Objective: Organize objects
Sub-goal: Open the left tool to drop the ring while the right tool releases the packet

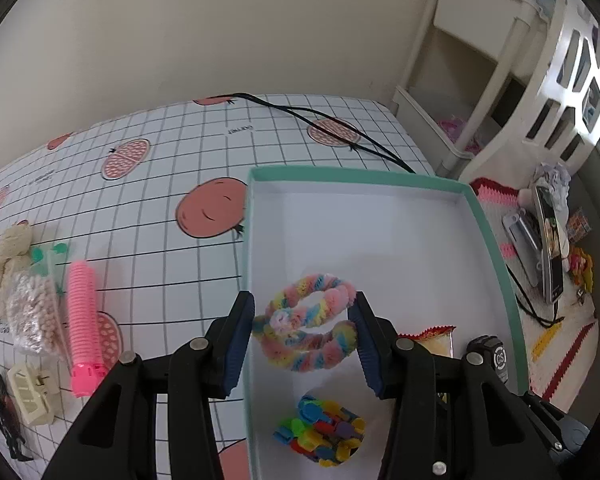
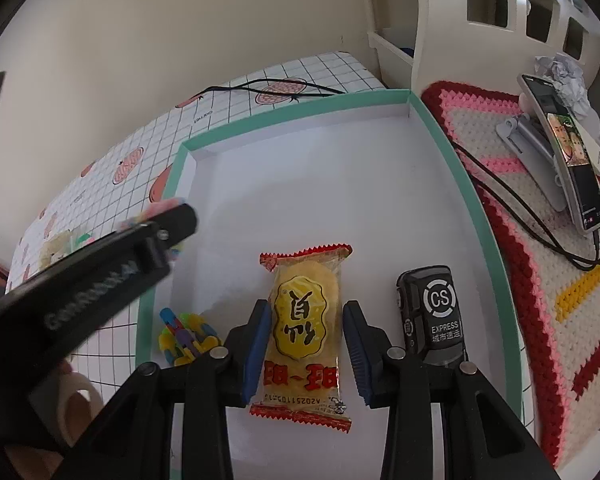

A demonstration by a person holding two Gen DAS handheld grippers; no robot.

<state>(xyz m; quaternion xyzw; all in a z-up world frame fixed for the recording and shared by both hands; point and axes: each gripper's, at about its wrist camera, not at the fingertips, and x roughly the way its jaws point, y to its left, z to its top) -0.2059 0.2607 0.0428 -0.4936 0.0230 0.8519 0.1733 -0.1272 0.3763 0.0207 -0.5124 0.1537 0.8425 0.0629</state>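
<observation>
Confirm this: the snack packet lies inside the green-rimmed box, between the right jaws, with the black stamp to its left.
Wrong on one point: in the right wrist view the black stamp lies to the right of the snack packet, not left. Both are inside the green-rimmed box.

Fuzzy pastel coil (image 1: 306, 322), snack packet (image 2: 305, 338), colourful clips (image 1: 320, 432) in teal-rimmed box (image 1: 492, 240).

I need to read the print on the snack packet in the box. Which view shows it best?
The right wrist view: the snack packet lies flat in the box, label up, between the open right gripper fingers. The left wrist view shows only a corner of the packet behind a finger of the left gripper.
</observation>
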